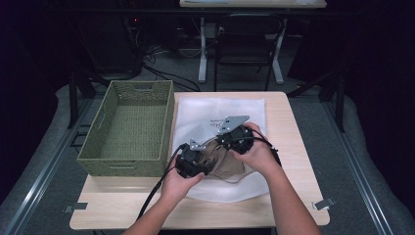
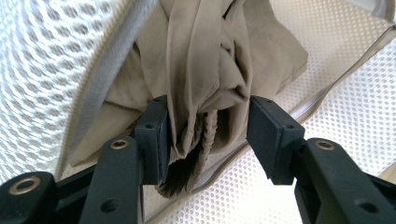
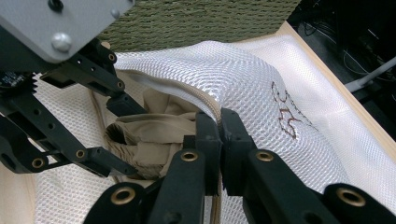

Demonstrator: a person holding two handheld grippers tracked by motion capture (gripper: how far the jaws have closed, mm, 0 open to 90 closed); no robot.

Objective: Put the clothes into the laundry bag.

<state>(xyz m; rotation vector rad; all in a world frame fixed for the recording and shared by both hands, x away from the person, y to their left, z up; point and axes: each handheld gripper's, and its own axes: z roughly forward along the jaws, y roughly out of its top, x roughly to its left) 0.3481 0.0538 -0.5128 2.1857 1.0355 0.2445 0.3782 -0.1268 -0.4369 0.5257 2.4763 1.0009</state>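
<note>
Item one, far left of my table (image 1: pixel 293 147): a green woven basket (image 1: pixel 128 128), sitting just beside the white mesh laundry bag (image 1: pixel 220 110).

Item two, my left gripper (image 1: pixel 192 164): jaws parted around a bunched tan garment (image 2: pixel 210 70). One pad lies against the cloth, while the other stands clear of it, so I log no clamp. The garment lies half inside the bag's zippered mouth (image 3: pixel 205 100), near the table's middle.

Item three, my right gripper (image 3: pixel 219 135): jaws pinched together on the bag's zipper edge, lifting the mesh over the garment. A brown embroidered mark (image 3: pixel 285 116) shows on the bag to the right.
</note>
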